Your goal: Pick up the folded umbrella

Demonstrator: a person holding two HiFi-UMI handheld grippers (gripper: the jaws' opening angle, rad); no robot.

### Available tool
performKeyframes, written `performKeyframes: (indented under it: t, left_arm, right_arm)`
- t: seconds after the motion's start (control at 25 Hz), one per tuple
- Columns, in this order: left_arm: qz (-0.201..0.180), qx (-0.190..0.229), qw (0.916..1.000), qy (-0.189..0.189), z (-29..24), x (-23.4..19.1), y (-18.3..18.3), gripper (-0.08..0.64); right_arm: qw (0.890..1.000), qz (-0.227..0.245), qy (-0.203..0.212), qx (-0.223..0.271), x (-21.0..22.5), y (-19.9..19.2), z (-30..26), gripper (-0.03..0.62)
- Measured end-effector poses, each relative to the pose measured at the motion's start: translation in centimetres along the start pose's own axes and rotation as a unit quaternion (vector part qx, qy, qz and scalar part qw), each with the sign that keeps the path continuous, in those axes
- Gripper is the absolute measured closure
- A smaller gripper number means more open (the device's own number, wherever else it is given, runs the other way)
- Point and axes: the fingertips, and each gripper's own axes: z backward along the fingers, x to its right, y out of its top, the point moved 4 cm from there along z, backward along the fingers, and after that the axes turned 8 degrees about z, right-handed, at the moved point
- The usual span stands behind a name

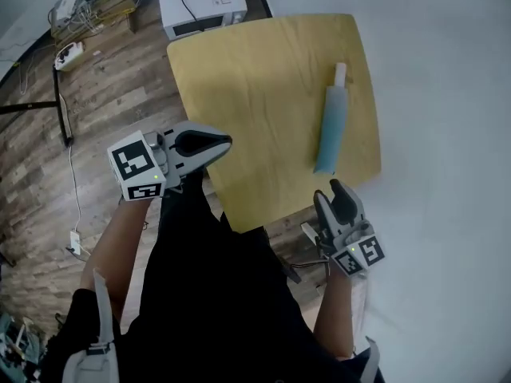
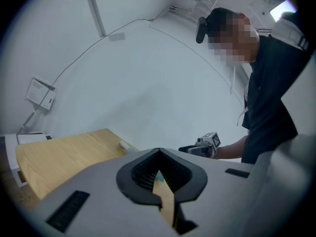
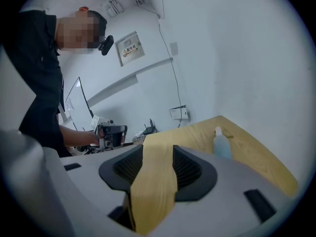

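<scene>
Right gripper (image 1: 329,191): jaws apart, nothing between them. Its own view shows only bare yellow wood through the gap. Tips sit at the near edge of the table (image 1: 255,78), by its right corner.

Left gripper (image 1: 226,144): jaws together at the tips, holding nothing. In its own view a thin sliver of tabletop shows below the point where they meet. Tips reach just over the table's left edge.

Folded umbrella (image 1: 331,126): light blue with a pale end, lying flat on the right part of the table near its right edge. The pale end points away from the person. It is clear of both grippers and closer to the right one.

Views compared:
- The head view alone gives the umbrella's full length and both grippers against the table outline.
- The right gripper view has the umbrella ahead and to the right of its jaws, beside a white wall.
- The left gripper view catches only the pale end peeking over the upper jaw.
- Each gripper view shows the other gripper across the table, and the person in dark clothing.

Floor, seen in the head view only: wood planks, a white box-like appliance (image 1: 201,2) beyond the table's far left corner, and a power strip (image 1: 68,54) with cables.
</scene>
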Motion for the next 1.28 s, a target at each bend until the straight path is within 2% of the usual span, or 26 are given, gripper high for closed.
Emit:
performKeyframes:
  t: [0.12,0.24,0.4,0.6,0.76,0.88,1.04,1.28]
  left_arm:
    - [0.002,0.015,0.9990,0.041,-0.5,-1.0,-0.7,0.548]
    - [0.013,0.043,0.9957,0.081,-0.2,-0.3,-2.0,0.549]
    - [0.023,0.048,0.9929,0.107,-1.6,0.3,-4.0,0.548]
    - [0.044,0.042,0.9933,0.098,-3.9,0.2,-6.3,0.549]
    - [0.050,0.033,0.9945,0.086,-6.0,0.4,-7.7,0.549]
    - [0.051,0.026,0.9952,0.079,-6.7,0.9,-8.4,0.549]
    - [0.060,0.031,0.9946,0.079,-6.4,0.9,-8.9,0.549]
    - [0.064,0.039,0.9927,0.094,-5.2,1.0,-9.3,0.548]
  right_arm:
    - [0.999,-0.003,0.023,-0.022,3.1,-1.6,-1.3,0.400]
    - [0.998,-0.017,0.035,-0.049,6.2,-2.7,-2.0,0.338]
    - [0.995,-0.023,0.021,-0.091,10.9,-4.1,-3.0,0.305]
    - [0.983,-0.058,-0.027,-0.170,14.7,-7.1,-4.7,0.287]
    - [0.969,-0.082,-0.023,-0.232,15.5,-9.8,-6.2,0.271]
    - [0.958,-0.079,-0.042,-0.271,16.0,-10.9,-7.3,0.258]
    - [0.951,-0.091,-0.052,-0.291,16.3,-11.5,-9.0,0.255]
    - [0.949,-0.062,-0.050,-0.306,16.7,-11.9,-9.9,0.255]
